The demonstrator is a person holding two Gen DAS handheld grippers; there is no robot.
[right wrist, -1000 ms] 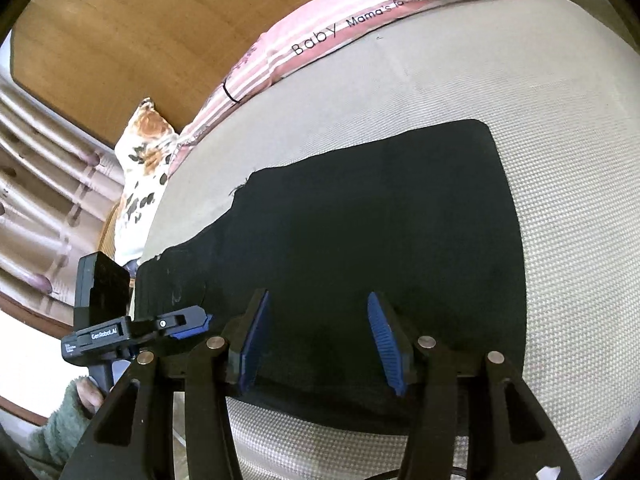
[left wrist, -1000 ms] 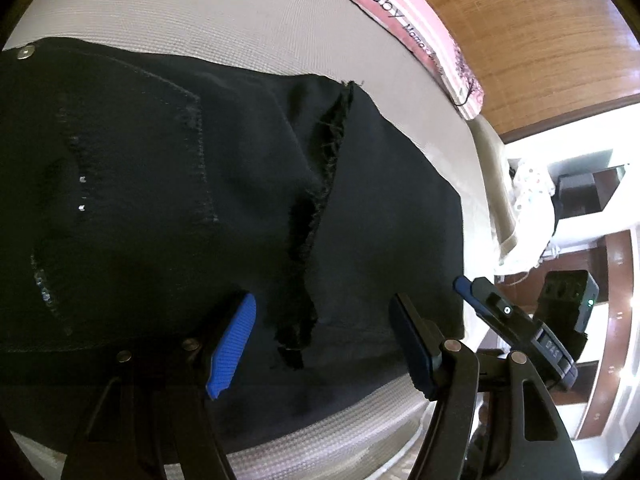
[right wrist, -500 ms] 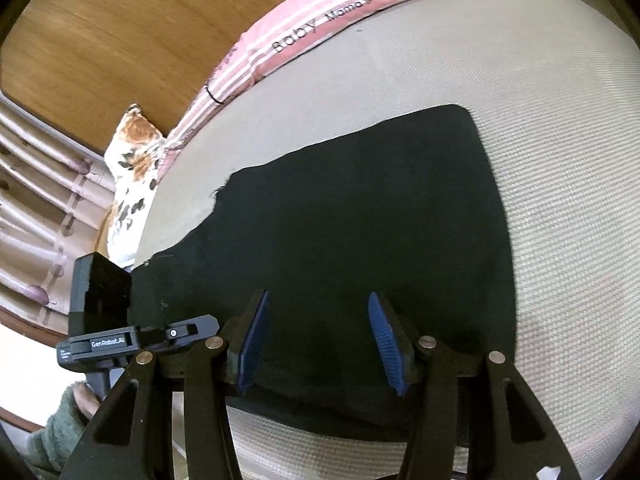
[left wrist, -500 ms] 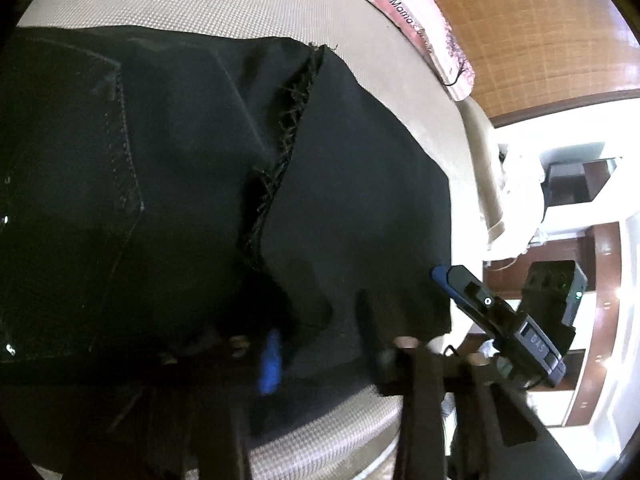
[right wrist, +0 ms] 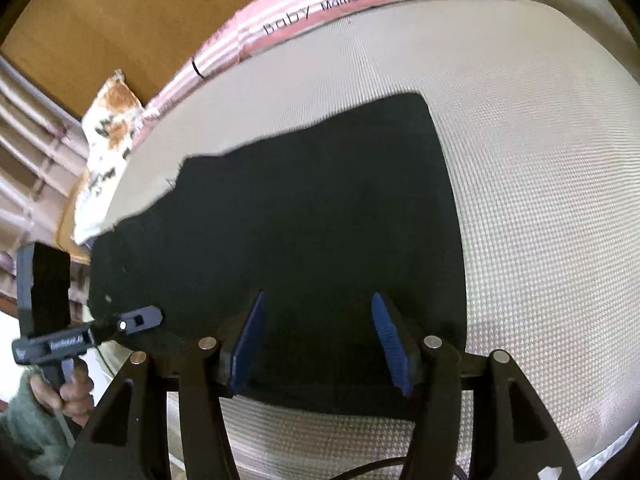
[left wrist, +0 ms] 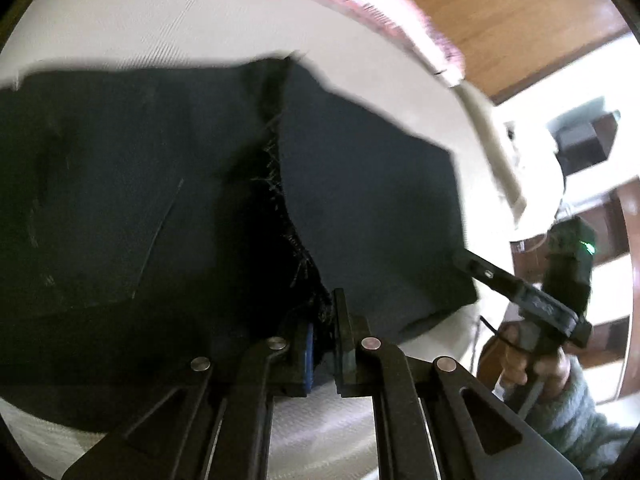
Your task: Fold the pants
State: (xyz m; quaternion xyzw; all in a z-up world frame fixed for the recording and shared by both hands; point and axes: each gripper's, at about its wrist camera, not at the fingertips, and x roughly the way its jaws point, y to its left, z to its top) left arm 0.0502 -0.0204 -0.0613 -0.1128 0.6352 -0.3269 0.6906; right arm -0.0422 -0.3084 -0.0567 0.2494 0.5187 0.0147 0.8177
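Left wrist view: the left gripper (left wrist: 322,344) is pressed together on a fold of the black pants (left wrist: 160,208), pinching the near edge at the frayed seam (left wrist: 280,184) that runs from 12 o'clock down to the jaws at 6. The jaws have just been closing, with cloth between them; a second ago they stood spread over the same edge. The garment lies flat on the pale mattress (left wrist: 160,20), filling the frame from 9 o'clock to 3, its long axis running across the view. At 4 o'clock the right gripper (left wrist: 464,258) reaches the garment's far corner, held by a hand (left wrist: 532,364) in a grey sleeve. The picture is blurred now (the earlier one was sharp), and the seam sits closer to the jaws.

Right wrist view: the right gripper (right wrist: 320,344) stands spread, its blue pads (right wrist: 386,340) straddling the near hem at 6 o'clock; whether they touch the cloth I cannot tell. The pants extend from the jaws toward 10 o'clock, where the left gripper sits at 8. The spread is slightly wider than before, with cloth below the pads but not pinched.

Judgement: the fold turns on lifting the near long edge, so the right jaws must shut first.
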